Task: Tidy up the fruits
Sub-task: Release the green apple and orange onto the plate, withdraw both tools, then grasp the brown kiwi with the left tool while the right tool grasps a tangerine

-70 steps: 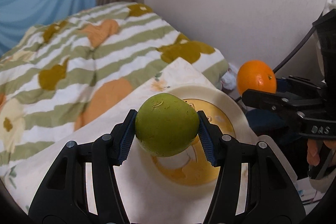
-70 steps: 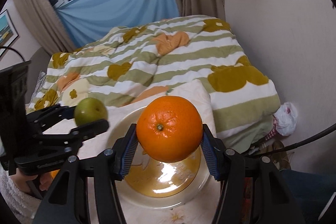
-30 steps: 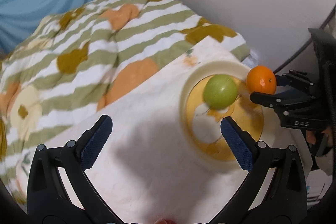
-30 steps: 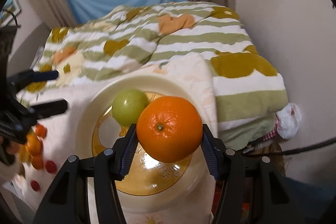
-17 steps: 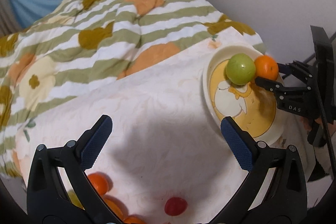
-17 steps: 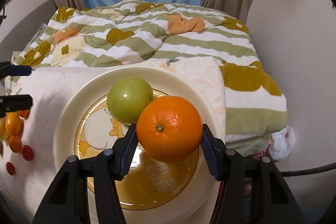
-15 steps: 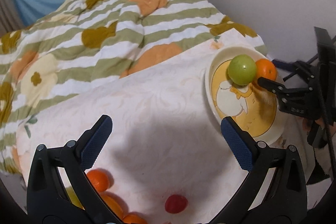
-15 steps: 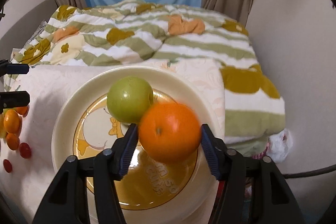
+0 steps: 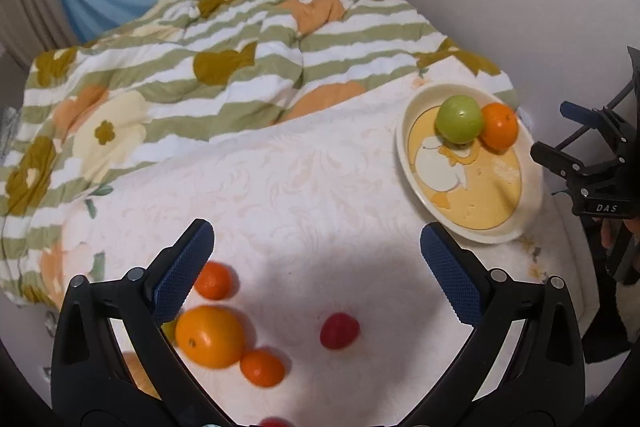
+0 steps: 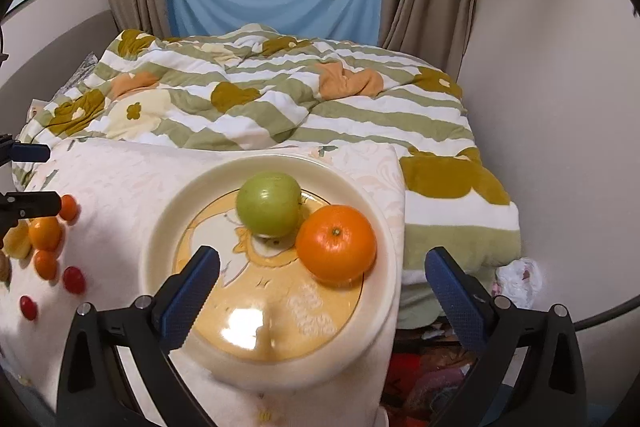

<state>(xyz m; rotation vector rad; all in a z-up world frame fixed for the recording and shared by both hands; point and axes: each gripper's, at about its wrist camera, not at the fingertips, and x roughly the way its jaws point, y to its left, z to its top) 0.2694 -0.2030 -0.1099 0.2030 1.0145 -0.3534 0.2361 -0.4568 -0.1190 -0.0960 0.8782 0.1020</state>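
Note:
A cream plate (image 10: 160, 227) with a yellow centre holds a green apple (image 10: 269, 204) and an orange (image 10: 336, 243) side by side, touching. The plate (image 9: 404, 155), the apple (image 9: 459, 119) and the orange (image 9: 499, 126) also show at the right of the left wrist view. My right gripper (image 10: 320, 291) is open and empty just short of the plate. My left gripper (image 9: 316, 267) is open and empty above loose fruit: a large orange (image 9: 210, 335), two small oranges (image 9: 213, 281) (image 9: 262, 367) and a red fruit (image 9: 339, 330).
The fruit lies on a white patterned cloth (image 9: 280, 195) over a low table. A striped quilt (image 10: 280, 99) on a bed lies behind it. A wall (image 10: 560, 67) stands to the right. More small fruit (image 10: 46, 235) lies at the cloth's left end.
My right gripper opened, left the orange on the plate beside the apple and drew back. My left gripper pulled back and swung left, over the loose fruit.

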